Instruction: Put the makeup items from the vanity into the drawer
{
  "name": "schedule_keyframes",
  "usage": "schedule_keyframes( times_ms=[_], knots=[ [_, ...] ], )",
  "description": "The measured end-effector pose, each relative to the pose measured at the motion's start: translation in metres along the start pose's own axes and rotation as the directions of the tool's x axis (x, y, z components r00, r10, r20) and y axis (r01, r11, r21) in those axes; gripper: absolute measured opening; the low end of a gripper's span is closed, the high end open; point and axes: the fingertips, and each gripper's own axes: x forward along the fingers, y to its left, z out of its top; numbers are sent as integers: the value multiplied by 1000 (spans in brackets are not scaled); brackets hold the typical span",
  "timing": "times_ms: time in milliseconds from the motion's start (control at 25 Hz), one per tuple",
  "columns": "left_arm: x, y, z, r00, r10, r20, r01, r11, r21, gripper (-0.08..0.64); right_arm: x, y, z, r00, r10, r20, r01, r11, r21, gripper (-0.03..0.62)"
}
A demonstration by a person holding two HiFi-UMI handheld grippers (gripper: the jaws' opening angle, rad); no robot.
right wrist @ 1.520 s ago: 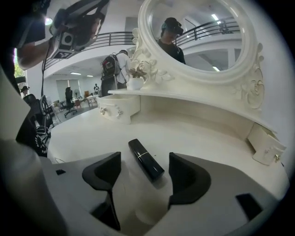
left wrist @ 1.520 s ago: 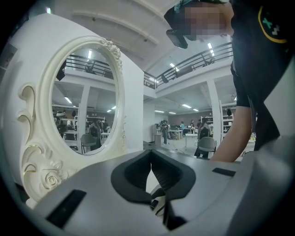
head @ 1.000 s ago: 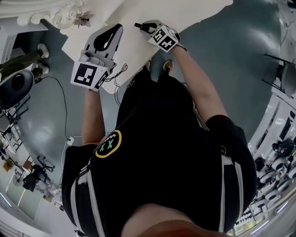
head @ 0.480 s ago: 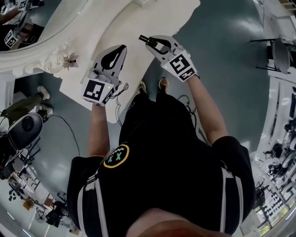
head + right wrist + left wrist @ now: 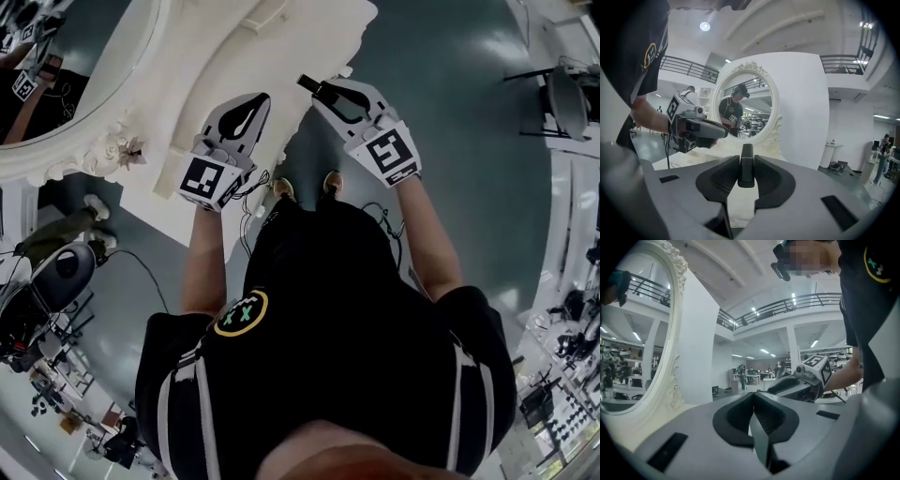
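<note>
Two tongs hover by the white vanity worktop [image 5: 281, 52] and its oval mirror [image 5: 745, 101]. The right tongs [image 5: 746, 159] are narrowly closed on a slim dark makeup tube [image 5: 746, 171], whose tip pokes out past the jaws. Its lower end is hidden by the tongs' body, and its kind cannot be made out. The left tongs [image 5: 753, 397] are pressed together on nothing.
</note>
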Motion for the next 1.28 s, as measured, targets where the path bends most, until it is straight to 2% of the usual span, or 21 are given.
schedule_keyframes(
  times_ms=[280,440,560,840,1000,1280],
  knots=[
    [35,-10,6,998,55,-23,-55,998,6,21,-14,-33,-1,998,61,16,-60,998,-21,117],
    [54,0,6,998,61,-35,-61,998,9,21,-7,-52,-1,997,78,15,-77,997,-23,118],
    [68,22,-5,998,61,-35,-61,998,-8,21,13,-69,-5,997,79,4,-79,997,-24,117],
    [98,106,-34,997,75,-16,-75,997,-33,21,94,-104,-12,995,87,-54,-88,996,-21,118],
    [110,135,-45,995,78,-57,-81,996,-47,21,129,-123,-12,991,103,-80,-106,994,-28,118],
    [131,167,-54,986,155,-66,-158,987,-43,21,173,-147,-22,977,196,-85,-198,980,-17,118]
  ],
)
